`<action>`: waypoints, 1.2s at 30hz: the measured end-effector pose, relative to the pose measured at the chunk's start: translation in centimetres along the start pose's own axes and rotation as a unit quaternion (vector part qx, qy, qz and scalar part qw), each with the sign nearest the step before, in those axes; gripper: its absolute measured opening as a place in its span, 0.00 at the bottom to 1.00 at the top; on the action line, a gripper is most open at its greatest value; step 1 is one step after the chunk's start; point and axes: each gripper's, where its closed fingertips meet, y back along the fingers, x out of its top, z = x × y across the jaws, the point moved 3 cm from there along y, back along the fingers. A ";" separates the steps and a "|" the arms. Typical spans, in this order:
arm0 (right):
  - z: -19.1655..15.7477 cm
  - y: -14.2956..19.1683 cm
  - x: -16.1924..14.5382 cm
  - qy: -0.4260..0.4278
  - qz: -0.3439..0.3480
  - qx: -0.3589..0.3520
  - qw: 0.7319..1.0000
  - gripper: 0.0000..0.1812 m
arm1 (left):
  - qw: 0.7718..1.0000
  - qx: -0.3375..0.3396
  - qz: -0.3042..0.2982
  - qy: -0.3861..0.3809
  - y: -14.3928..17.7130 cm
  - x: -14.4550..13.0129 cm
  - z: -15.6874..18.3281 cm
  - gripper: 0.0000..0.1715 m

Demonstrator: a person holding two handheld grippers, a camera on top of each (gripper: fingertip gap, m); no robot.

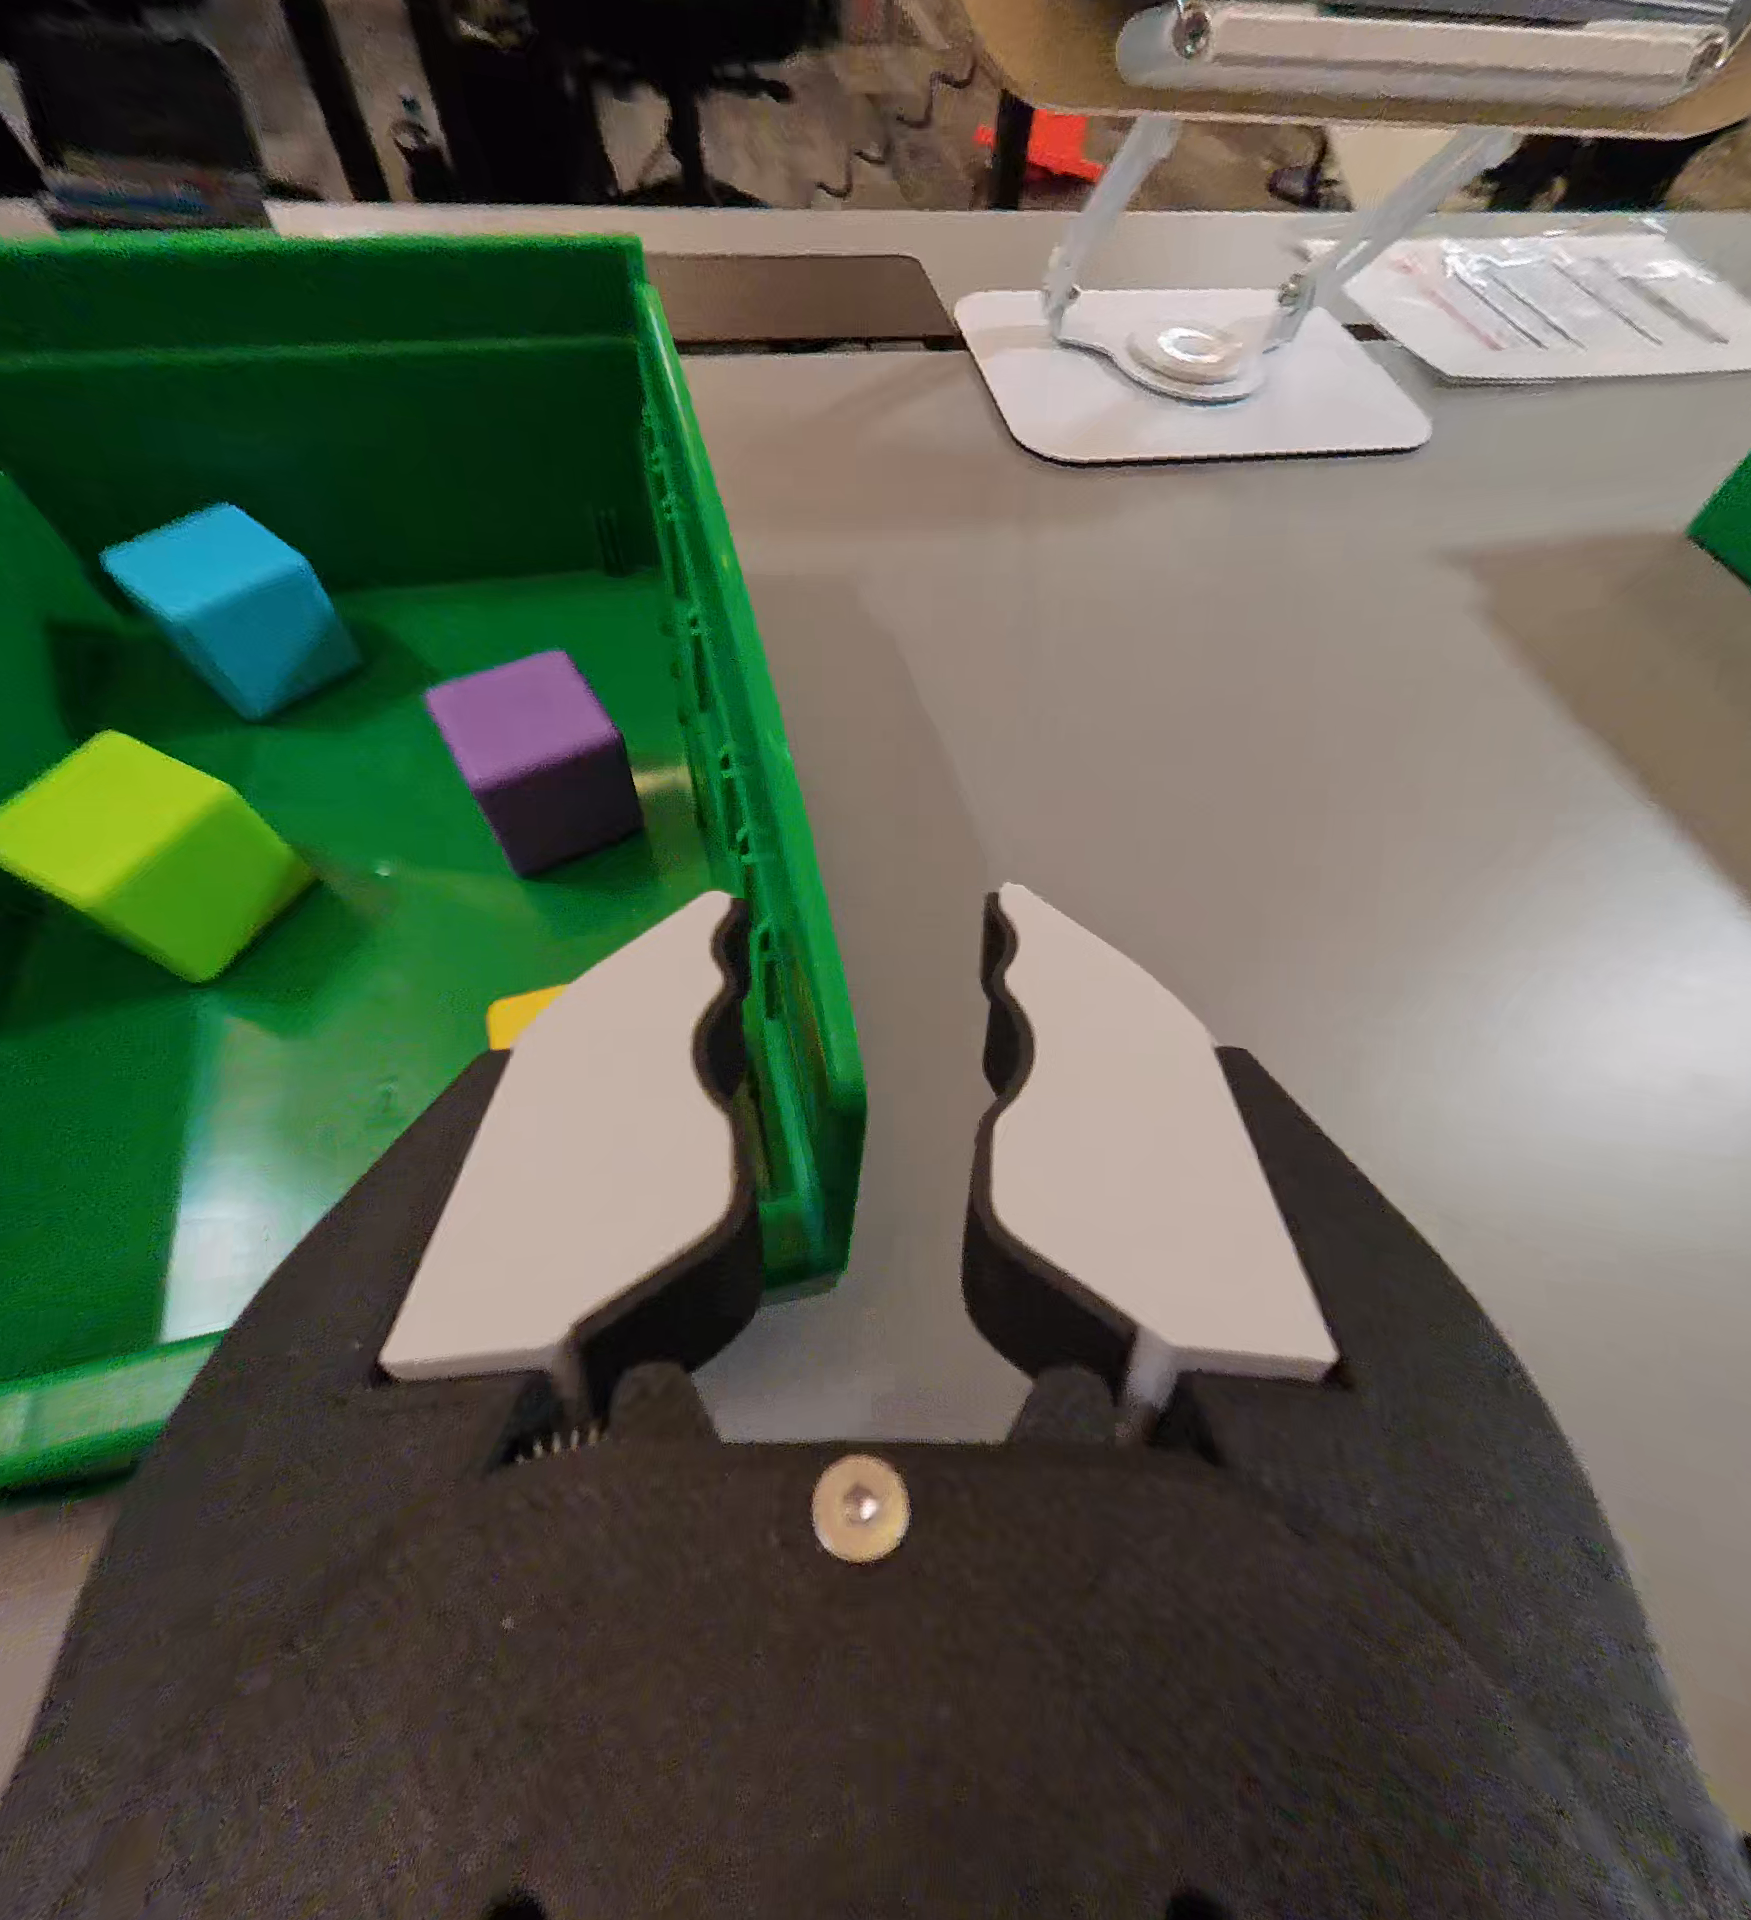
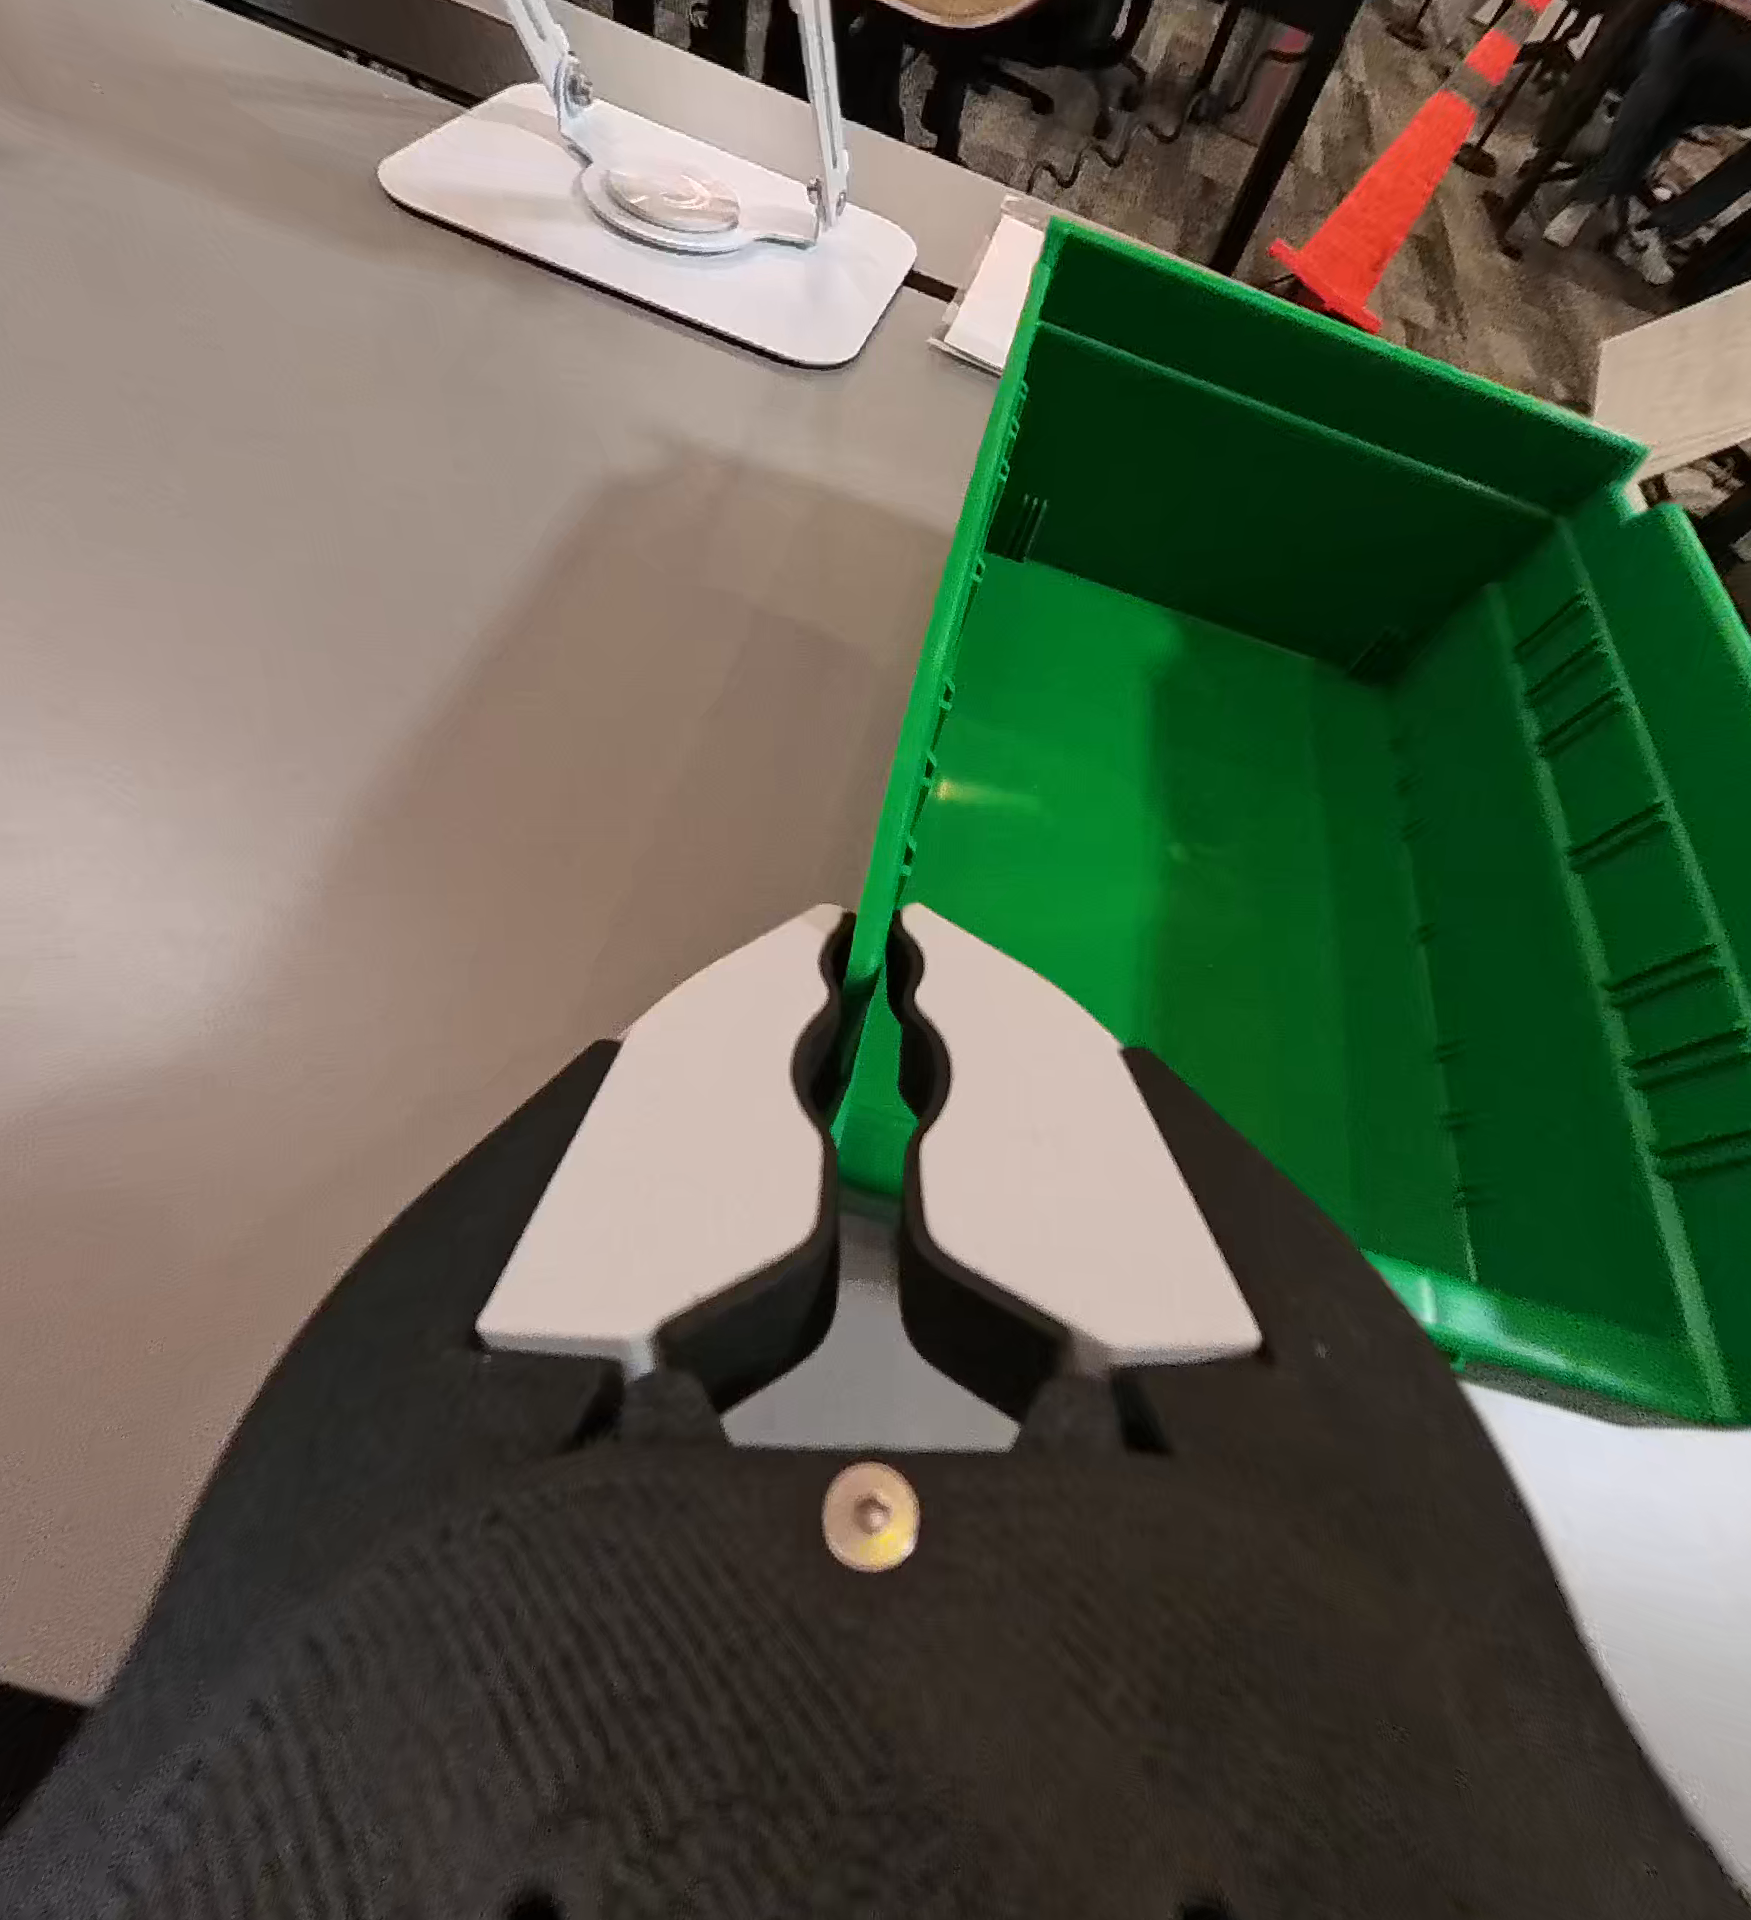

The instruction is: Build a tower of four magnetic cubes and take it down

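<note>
Left gripper point(image 1: 860, 914), fingers parted and holding nothing, straddles the right wall of a green bin point(image 1: 746, 790) containing lime point(image 1: 138, 852), purple point(image 1: 538, 758) and blue point(image 1: 227, 608) cubes. Right gripper point(image 2: 876, 920), fingers nearly closed, pinches the left wall of a second green bin point(image 2: 1536, 831). Beyond, on the table point(image 2: 331, 675): a white stand base point(image 2: 777, 281).

An office or lab workspace. A long grey table point(image 1: 1266, 831) carries green plastic bins point(image 2: 1370, 831), one holding coloured foam cubes point(image 1: 538, 758), and a white stand base point(image 1: 1193, 384) near its far edge. Beyond that edge lie patterned carpet point(image 2: 1058, 135), dark chair and desk legs, and an orange traffic cone point(image 2: 1390, 197).
</note>
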 end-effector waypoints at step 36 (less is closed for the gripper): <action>-6.4 2.8 8.4 0.118 0.259 -0.047 0.958 0.07 | 0.995 0.045 -0.088 -0.018 2.9 -4.0 -1.7 0.09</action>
